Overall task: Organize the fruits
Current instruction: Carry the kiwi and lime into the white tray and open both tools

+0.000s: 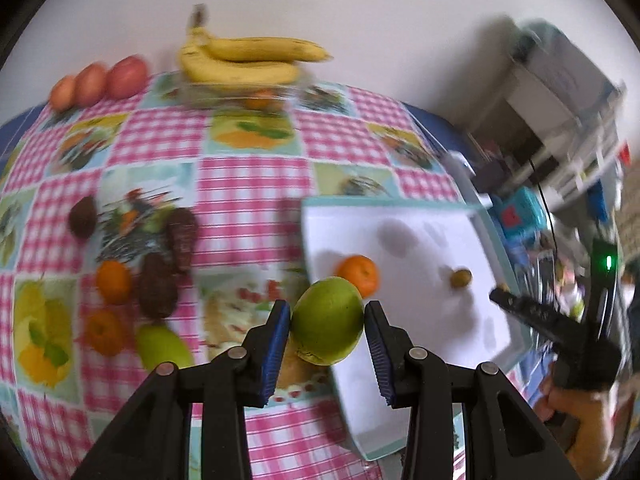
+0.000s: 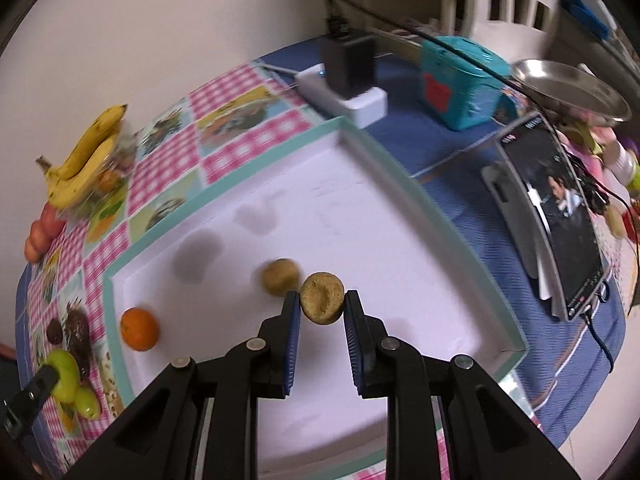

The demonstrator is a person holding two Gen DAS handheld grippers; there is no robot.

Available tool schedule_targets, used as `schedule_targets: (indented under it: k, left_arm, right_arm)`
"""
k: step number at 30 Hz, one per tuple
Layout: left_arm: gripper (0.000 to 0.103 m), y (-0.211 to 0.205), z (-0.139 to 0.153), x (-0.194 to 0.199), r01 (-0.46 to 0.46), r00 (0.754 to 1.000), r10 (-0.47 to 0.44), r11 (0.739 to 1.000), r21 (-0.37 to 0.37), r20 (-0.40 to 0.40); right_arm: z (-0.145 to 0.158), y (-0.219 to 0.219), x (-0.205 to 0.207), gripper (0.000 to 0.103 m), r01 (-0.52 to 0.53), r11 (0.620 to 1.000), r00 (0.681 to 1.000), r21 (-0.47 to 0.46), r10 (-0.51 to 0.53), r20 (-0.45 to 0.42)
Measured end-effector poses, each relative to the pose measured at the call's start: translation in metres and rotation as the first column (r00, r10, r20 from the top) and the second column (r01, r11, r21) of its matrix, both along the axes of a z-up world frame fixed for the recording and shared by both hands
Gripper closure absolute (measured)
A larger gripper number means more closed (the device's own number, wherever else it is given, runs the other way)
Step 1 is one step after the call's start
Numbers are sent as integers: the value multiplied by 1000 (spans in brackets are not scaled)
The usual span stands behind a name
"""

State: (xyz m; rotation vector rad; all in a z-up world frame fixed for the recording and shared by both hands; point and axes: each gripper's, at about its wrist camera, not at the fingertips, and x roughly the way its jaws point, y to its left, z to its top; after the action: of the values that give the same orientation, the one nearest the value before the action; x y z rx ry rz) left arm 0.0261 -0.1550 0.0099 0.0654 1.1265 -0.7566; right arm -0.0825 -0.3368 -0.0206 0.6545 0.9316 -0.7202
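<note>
My left gripper (image 1: 327, 316) is shut on a green fruit (image 1: 328, 320), held above the left rim of the white tray (image 1: 420, 236). On the tray lie an orange (image 1: 358, 274) and a small brown fruit (image 1: 461, 278). My right gripper (image 2: 322, 308) is shut on a round brown fruit (image 2: 322, 298) over the middle of the tray (image 2: 360, 200), close to the brown fruit (image 2: 280, 276) lying there. The orange (image 2: 139, 329) sits in the tray's left corner. In the right wrist view the left gripper (image 2: 44, 380) shows at lower left with the green fruit (image 2: 66, 372).
On the checked tablecloth left of the tray lie dark brown fruits (image 1: 158, 290), oranges (image 1: 114, 282) and a second green fruit (image 1: 162, 346). Bananas (image 1: 244, 60) rest on a clear container at the back, beside reddish fruits (image 1: 100, 82). A phone on a stand (image 2: 560, 216), a teal box (image 2: 460, 84) and a power strip (image 2: 344, 92) stand beyond the tray.
</note>
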Motion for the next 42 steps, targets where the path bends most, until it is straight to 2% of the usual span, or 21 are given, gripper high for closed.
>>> schedule_targets:
  k: [7, 8, 9, 11, 17, 28, 32, 35, 37, 38, 39, 41, 42]
  left_arm:
    - [62, -35, -18, -28, 127, 992, -127, 991, 46, -4]
    - [63, -37, -20, -31, 138, 990, -137, 989, 50, -7]
    - [69, -40, -22, -34, 148, 989, -148, 987, 56, -7]
    - [70, -45, -25, -38, 168, 986, -168, 984, 61, -5]
    - [70, -47, -28, -41, 177, 984, -176, 981, 79, -10]
    - [70, -33, -26, -26, 119, 993, -117, 991, 68, -35]
    - [70, -28, -23, -22, 99, 995, -97, 993, 65, -28]
    - [69, -23, -17, -16, 77, 997, -76, 995, 58, -18]
    - [68, -17, -15, -11, 45, 999, -45, 997, 66, -13]
    - [62, -14, -15, -8, 30, 1000, -29, 997, 73, -10]
    - [48, -11, -15, -5, 14, 1000, -13, 997, 79, -6]
    - [32, -4, -14, 1, -26, 1000, 26, 995, 92, 3]
    - [32, -3, -14, 3, -36, 999, 35, 995, 96, 7]
  right_arm:
    - [-13, -5, -1, 80, 12, 1000, 1000, 27, -12, -21]
    - [-16, -5, -1, 80, 12, 999, 1000, 30, -11, -26]
    - [-18, -5, 0, 80, 11, 999, 999, 33, -10, -31]
    - [-24, -4, 1, 80, 9, 999, 999, 42, -7, -49]
    - [-34, -3, 2, 80, 8, 998, 998, 58, -4, -66]
    - [-32, -2, 4, 79, 5, 999, 997, 42, -2, -72]
    - [-28, -1, 4, 64, 1, 1000, 998, 22, 0, -69]
    - [-23, 0, 5, 64, -4, 1000, 998, 2, 5, -63]
    - [-20, 2, 6, 53, -8, 1000, 998, -16, 7, -56]
    - [-19, 3, 6, 34, -8, 1000, 999, -23, 7, -54]
    - [-19, 4, 6, 22, -9, 999, 999, -31, 8, -50]
    - [-19, 5, 8, 21, -20, 999, 999, -42, 18, -46]
    - [-20, 6, 9, 20, -27, 999, 999, -47, 25, -47]
